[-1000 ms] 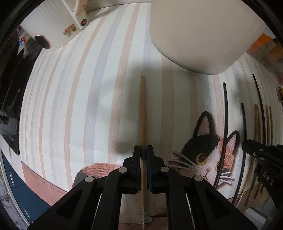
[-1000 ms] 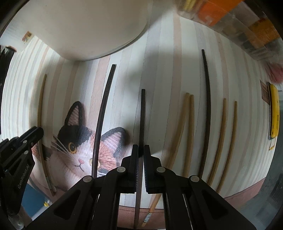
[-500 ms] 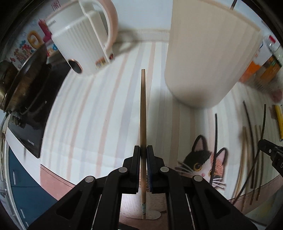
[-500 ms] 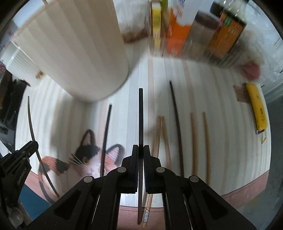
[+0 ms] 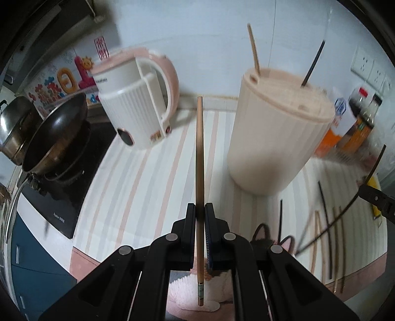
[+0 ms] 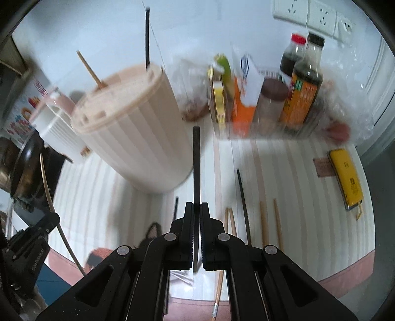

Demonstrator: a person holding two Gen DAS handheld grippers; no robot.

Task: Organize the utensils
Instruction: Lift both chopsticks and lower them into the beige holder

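The left gripper (image 5: 200,212) pinches a tan chopstick (image 5: 199,158); the right gripper (image 6: 194,212) pinches a black chopstick (image 6: 196,168). Next, poke both into the holder (image 6: 128,128) ahead.

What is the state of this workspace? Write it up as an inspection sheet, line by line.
Surface: striped mat with a cat picture.
Job's things: lidded utensil holder with a wooden stick and a dark stick in its lid holes; loose wooden and dark chopsticks lying on the mat.
Clutter: yellow device; bottles and packets at the back.
Grippers: left gripper shut on a wooden chopstick; right gripper shut on a dark chopstick; both lifted off the mat.
Cables: nothing seen.
Surroundings: kettle, wok on a cooktop, wall sockets.
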